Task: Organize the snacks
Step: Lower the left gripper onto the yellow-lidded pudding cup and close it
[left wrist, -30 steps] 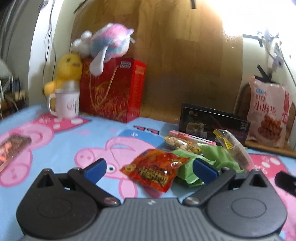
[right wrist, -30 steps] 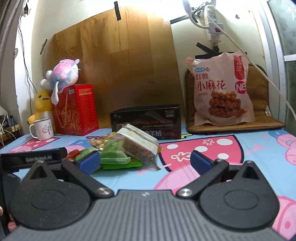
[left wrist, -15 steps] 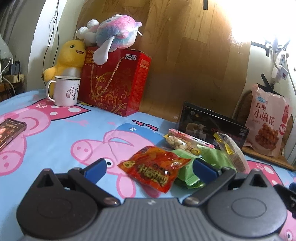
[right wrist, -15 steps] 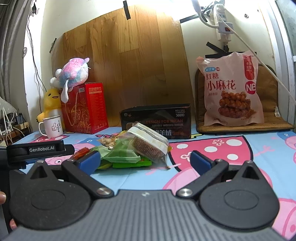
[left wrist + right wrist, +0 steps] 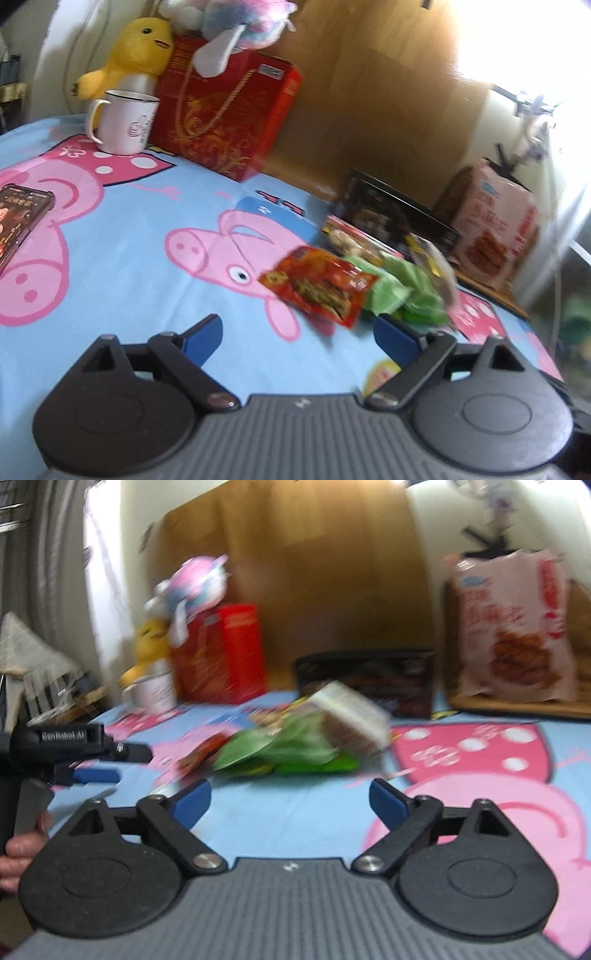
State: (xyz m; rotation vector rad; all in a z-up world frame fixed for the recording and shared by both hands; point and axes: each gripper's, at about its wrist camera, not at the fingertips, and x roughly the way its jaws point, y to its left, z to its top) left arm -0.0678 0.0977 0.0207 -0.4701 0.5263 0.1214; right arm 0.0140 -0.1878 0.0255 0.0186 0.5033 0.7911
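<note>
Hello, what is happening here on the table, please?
A person holds two grippers above a cartoon-print tablecloth. Both the left gripper and the right gripper are open and hold nothing. A small pile of snacks lies ahead of them: a red packet, green packets and a clear wrapped cake. No packet is grasped yet. A black box stands behind the pile.

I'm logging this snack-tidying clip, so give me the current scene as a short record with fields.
surface: pig-print cloth
snack pile: red packet in front, green packets, clear-wrapped cake
behind pile: black box, large pink snack bag
back left: white mug, red gift box, yellow plush
left gripper: open, holds nothing
right gripper: open, holds nothing
image quality: motion-blurred
</note>
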